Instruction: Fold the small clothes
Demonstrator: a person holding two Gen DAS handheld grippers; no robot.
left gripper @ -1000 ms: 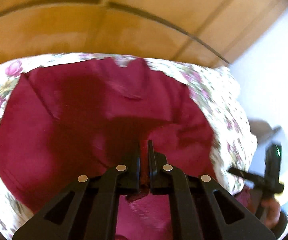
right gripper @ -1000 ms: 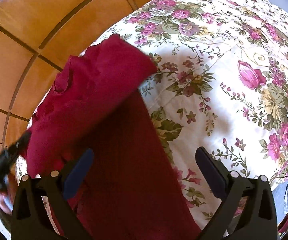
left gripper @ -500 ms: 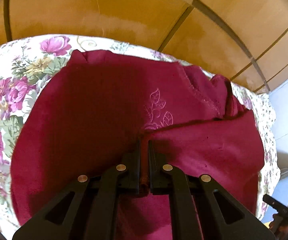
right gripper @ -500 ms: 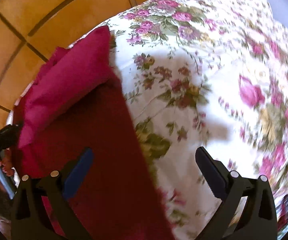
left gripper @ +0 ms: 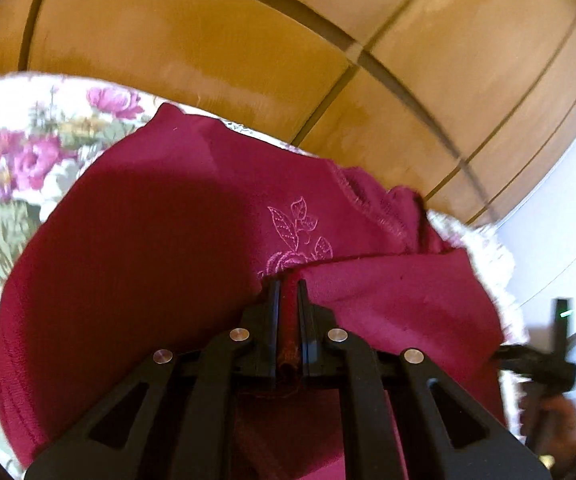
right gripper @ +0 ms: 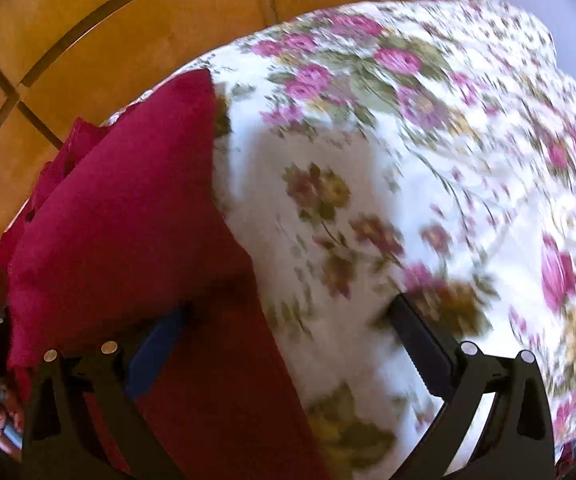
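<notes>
**Left wrist view: crimson garment clamped, right tool spread wide**

Left wrist view shows the orange-brown tiled floor (left gripper: 215, 44) with dark grout lines behind the work area. The white quilted bedspread with pink rose print (left gripper: 19, 148) lies under the crimson knit garment with embroidered rose motif (left gripper: 135, 248). The garment rests flat on the bedspread, near its floor-side edge, with one layer turned over onto the other. The black left gripper (left gripper: 288, 292) stands narrow, its jaws pinching a fold of the garment's edge.

In the right wrist view, the bedspread (right gripper: 428, 184) fills most of the frame, blurred. The garment (right gripper: 127, 232) occupies the left portion. The black right gripper (right gripper: 288, 320) stands wide and holds nothing; its left finger lies over the garment, its right finger over the bedspread.
</notes>
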